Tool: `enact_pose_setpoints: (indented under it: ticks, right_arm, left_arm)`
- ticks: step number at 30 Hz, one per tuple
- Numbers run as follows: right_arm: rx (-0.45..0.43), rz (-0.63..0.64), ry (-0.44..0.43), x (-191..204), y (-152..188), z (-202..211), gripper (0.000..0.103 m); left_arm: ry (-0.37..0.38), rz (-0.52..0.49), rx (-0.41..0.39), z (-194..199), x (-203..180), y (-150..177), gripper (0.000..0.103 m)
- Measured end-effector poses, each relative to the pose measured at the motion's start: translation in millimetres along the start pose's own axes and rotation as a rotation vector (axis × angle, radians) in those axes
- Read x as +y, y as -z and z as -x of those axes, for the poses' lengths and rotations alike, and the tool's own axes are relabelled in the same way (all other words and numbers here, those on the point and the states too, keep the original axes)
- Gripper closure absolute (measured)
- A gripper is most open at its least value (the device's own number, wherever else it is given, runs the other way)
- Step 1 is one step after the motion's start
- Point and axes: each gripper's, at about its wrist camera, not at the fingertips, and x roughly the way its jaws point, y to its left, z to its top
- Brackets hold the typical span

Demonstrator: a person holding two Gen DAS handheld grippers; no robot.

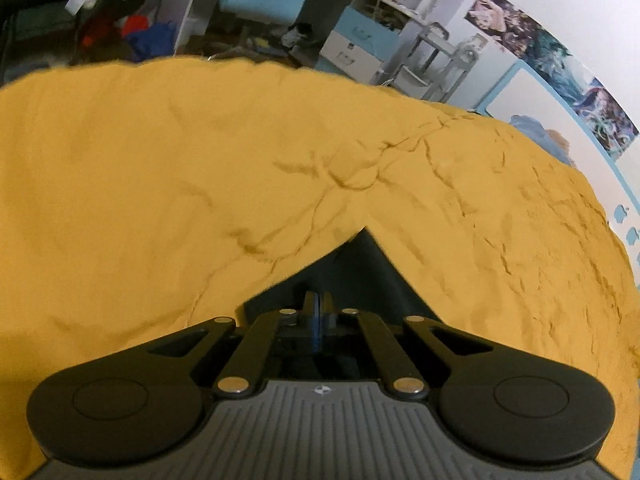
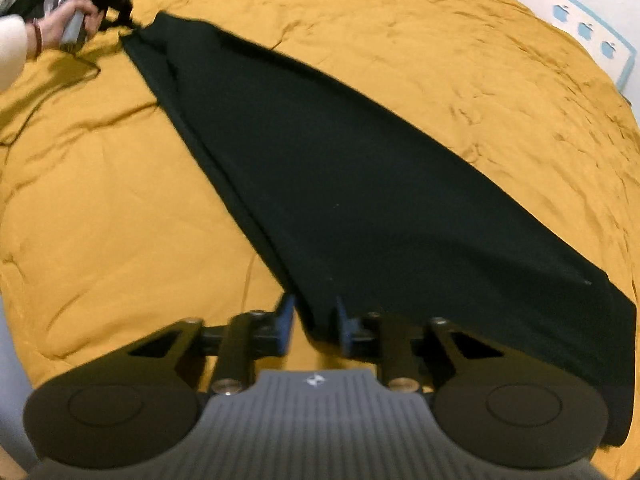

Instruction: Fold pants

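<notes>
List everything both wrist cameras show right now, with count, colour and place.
pants: one, black, stretched diagonally over the bed between both grippers
bedspread: one, mustard yellow, wrinkled, covering the bed
posters: several, blue-toned, on the white wall
clothes pile: mixed red, blue, black, beyond the bed
left hand: one, far corner, holding its gripper
left gripper: black, shut on pants
right gripper: black, open around the pants edge
</notes>
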Motion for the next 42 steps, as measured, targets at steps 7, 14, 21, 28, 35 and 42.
enact_pose_setpoints:
  ticks: [7, 14, 21, 28, 35, 42]
  right_arm:
    - [-0.06, -0.089, -0.01, -27, -11, 34, 0.103]
    - [0.004, -0.09, -0.064, -24, -3, 17, 0.103]
    - [0.001, -0.106, -0.078, -29, -3, 13, 0.103]
    - [0.001, -0.115, -0.09, -33, -3, 10, 0.103]
    - [-0.019, -0.118, -0.081, -39, -7, 21, 0.103]
    - [-0.02, -0.126, -0.103, -42, -9, 22, 0.103]
  left_arm:
    - [-0.014, -0.111, -0.09, 30, -11, -33, 0.103]
    - [-0.004, -0.067, -0.032, 21, 17, -19, 0.103]
    - [0.088, 0.025, 0.071, 4, 18, -9, 0.085]
    - [0.026, 0.105, 0.095, -15, 26, 7, 0.091]
    - [0.031, 0.018, -0.028, 19, 16, -11, 0.103]
    - [0.073, 0.025, 0.079, 18, 22, -13, 0.1]
